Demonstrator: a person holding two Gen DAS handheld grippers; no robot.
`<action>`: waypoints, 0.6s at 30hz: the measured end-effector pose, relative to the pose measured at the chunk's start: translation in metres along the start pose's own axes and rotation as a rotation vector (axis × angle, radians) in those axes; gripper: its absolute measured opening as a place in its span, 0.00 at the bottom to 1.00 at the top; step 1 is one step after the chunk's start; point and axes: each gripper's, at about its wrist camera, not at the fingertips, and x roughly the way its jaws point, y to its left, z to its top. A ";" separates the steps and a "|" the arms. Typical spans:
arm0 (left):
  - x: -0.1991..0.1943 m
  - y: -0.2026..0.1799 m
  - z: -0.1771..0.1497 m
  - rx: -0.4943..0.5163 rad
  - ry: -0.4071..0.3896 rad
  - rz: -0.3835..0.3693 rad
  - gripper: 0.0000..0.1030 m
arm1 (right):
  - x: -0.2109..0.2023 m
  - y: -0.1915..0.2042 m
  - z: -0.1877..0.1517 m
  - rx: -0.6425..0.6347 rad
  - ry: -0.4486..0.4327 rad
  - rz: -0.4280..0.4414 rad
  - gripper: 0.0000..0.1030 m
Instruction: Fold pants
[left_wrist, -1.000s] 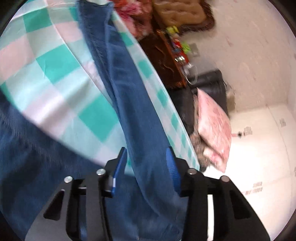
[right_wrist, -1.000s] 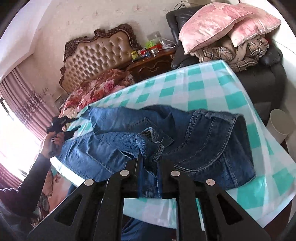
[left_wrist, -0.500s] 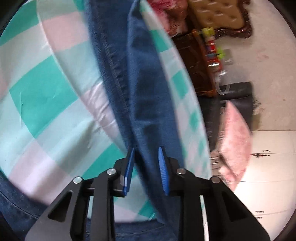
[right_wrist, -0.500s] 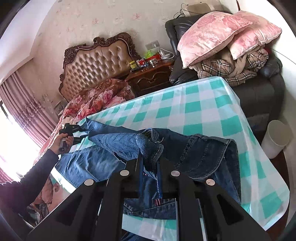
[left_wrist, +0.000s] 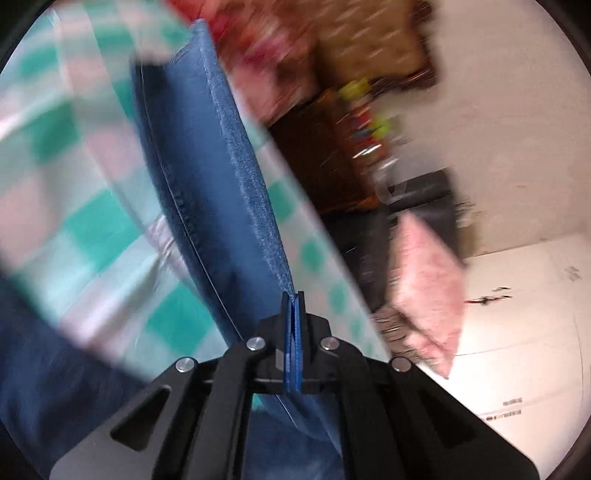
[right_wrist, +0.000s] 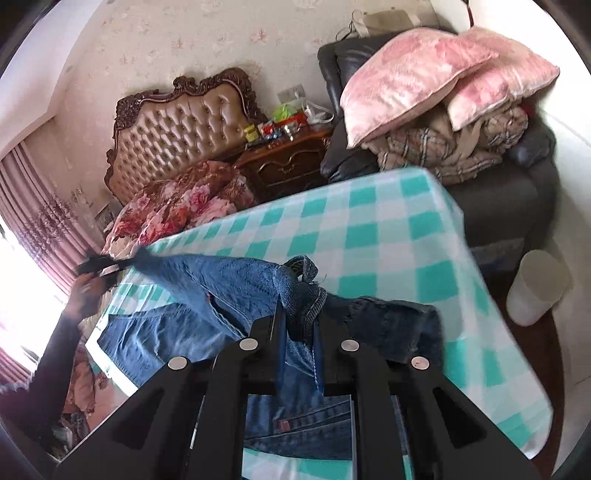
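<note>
Blue jeans (right_wrist: 236, 295) hang stretched between my two grippers above a table with a teal and white checked cloth (right_wrist: 373, 236). My right gripper (right_wrist: 299, 317) is shut on a bunched fold of denim near the waist. My left gripper (left_wrist: 293, 295) is shut on the thin edge of a jeans leg (left_wrist: 207, 177) that runs away from it, taut. In the right wrist view the left gripper (right_wrist: 94, 266) shows far left in a hand, holding the leg end. The waistband (right_wrist: 295, 424) hangs below the right gripper.
A tufted headboard bed (right_wrist: 184, 129) with a floral quilt stands behind the table. A wooden nightstand (right_wrist: 284, 162) with small items is beside it. A dark armchair (right_wrist: 517, 184) holds pink pillows (right_wrist: 406, 85). A white bin (right_wrist: 539, 288) stands on the floor at right.
My left gripper has closed on the jeans leg edge and pulled it up and taut. My right gripper has lifted its denim fold higher off the table.
</note>
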 end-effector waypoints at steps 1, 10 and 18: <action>-0.028 -0.001 -0.022 0.031 -0.031 -0.006 0.01 | -0.006 -0.007 -0.001 0.019 -0.005 0.001 0.13; -0.083 0.149 -0.182 -0.118 0.048 0.089 0.01 | 0.023 -0.093 -0.098 0.362 0.194 -0.084 0.29; -0.081 0.148 -0.174 -0.114 0.044 0.031 0.01 | 0.006 -0.098 -0.135 0.562 0.115 -0.030 0.58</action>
